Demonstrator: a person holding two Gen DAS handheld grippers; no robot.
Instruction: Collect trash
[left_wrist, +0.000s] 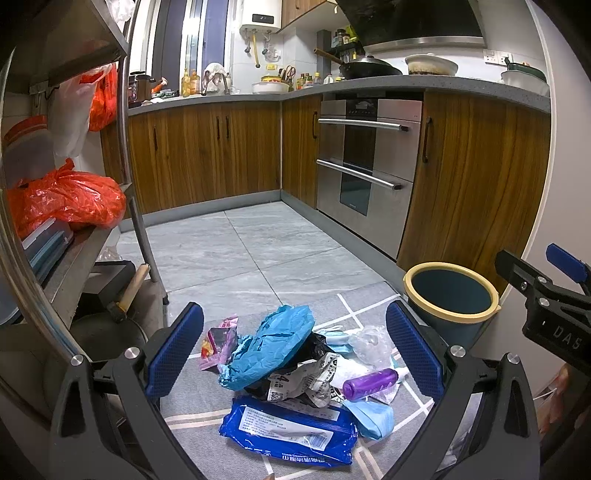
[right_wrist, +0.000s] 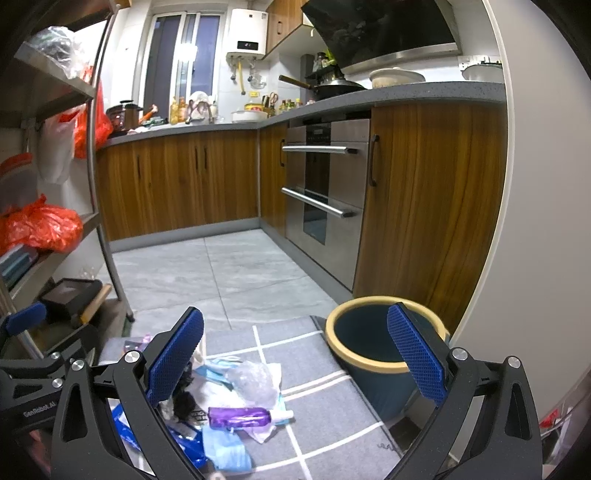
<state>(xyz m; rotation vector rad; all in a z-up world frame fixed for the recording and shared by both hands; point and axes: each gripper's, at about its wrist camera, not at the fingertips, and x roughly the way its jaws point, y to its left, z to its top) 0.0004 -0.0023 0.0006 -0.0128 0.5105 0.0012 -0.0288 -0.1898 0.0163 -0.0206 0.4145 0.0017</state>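
On mat (left_wrist: 207, 417): crumpled trash pile (left_wrist: 295, 373), bin (left_wrist: 452, 299) beside.

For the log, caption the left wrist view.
Open left gripper hovers above floor trash pile beside empty bin.

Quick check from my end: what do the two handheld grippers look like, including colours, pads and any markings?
Both match: black angular frames with silver round bolts, and two fingers faced with blue textured pads. The left gripper shows this in its own camera, and the right gripper likewise. Seen from the side, the right one bears white letters "DAS", the left one "GenRobot.AI". No cables or sleeves are visible.
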